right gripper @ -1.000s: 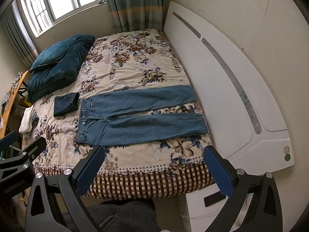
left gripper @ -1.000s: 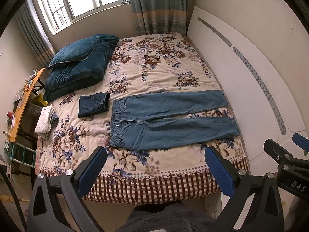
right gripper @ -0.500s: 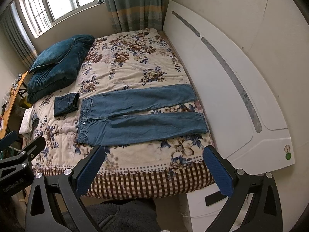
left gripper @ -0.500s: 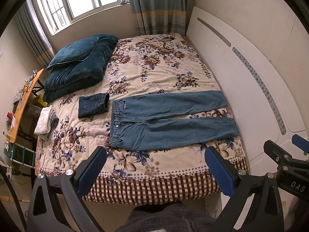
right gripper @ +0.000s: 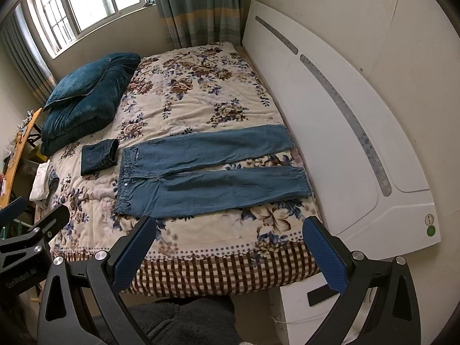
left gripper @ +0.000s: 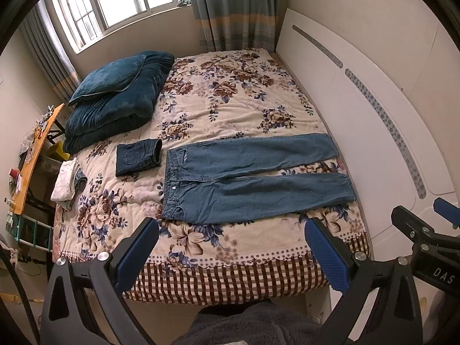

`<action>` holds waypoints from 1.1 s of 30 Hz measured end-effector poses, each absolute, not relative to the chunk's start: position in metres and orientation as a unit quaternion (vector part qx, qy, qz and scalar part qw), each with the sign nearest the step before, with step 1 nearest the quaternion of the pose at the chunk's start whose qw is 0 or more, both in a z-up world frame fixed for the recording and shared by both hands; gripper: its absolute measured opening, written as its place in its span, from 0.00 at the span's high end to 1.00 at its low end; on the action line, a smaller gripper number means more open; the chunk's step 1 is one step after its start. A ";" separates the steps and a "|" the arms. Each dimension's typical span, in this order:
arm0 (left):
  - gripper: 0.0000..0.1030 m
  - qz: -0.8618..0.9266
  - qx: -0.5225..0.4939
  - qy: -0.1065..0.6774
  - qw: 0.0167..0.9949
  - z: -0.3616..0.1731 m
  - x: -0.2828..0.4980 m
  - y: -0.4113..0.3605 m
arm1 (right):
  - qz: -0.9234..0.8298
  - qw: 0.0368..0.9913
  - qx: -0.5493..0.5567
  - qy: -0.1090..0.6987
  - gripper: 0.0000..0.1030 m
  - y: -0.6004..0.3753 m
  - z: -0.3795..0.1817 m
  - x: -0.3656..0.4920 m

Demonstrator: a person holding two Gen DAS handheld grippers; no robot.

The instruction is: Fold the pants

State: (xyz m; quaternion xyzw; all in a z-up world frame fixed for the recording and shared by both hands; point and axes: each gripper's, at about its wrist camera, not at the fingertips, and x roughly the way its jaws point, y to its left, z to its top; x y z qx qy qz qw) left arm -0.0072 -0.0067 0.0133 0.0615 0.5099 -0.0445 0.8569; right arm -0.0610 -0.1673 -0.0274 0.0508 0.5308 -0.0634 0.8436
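A pair of blue jeans [left gripper: 247, 178] [right gripper: 207, 172] lies flat on the floral bedspread [left gripper: 230, 100] [right gripper: 195, 86], waistband to the left, both legs stretched toward the white headboard. My left gripper [left gripper: 230, 247] hovers open above the bed's near edge, well short of the jeans, with nothing between its blue pads. My right gripper [right gripper: 228, 247] is also open and empty, held at a similar height over the checked border. Each gripper shows at the edge of the other's view.
A folded dark denim piece [left gripper: 138, 156] [right gripper: 99, 155] lies left of the waistband. A teal pillow and quilt [left gripper: 115, 97] are stacked at the far left. White and grey clothes [left gripper: 67, 184] sit at the left bed edge. The white headboard [left gripper: 373, 109] bounds the right; an orange table [left gripper: 31, 155] stands left.
Both views have shifted only slightly; the jeans and the open grippers stay as they were.
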 end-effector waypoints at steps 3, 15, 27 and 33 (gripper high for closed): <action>0.00 -0.044 0.062 0.511 0.856 0.013 -0.008 -0.007 | -0.062 0.843 0.051 0.531 0.00 -0.166 -0.027 -0.061; 0.00 -0.005 0.064 0.510 0.858 -0.013 0.034 -0.006 | -0.037 0.830 0.066 0.553 0.00 -0.170 -0.061 -0.028; 0.00 0.006 0.166 0.529 0.832 -0.151 0.229 0.033 | -0.003 0.790 0.011 0.613 0.00 -0.138 -0.227 0.171; 0.03 -0.047 0.212 0.591 0.777 -0.275 0.341 0.048 | 0.027 0.742 -0.037 0.668 0.00 -0.109 -0.357 0.300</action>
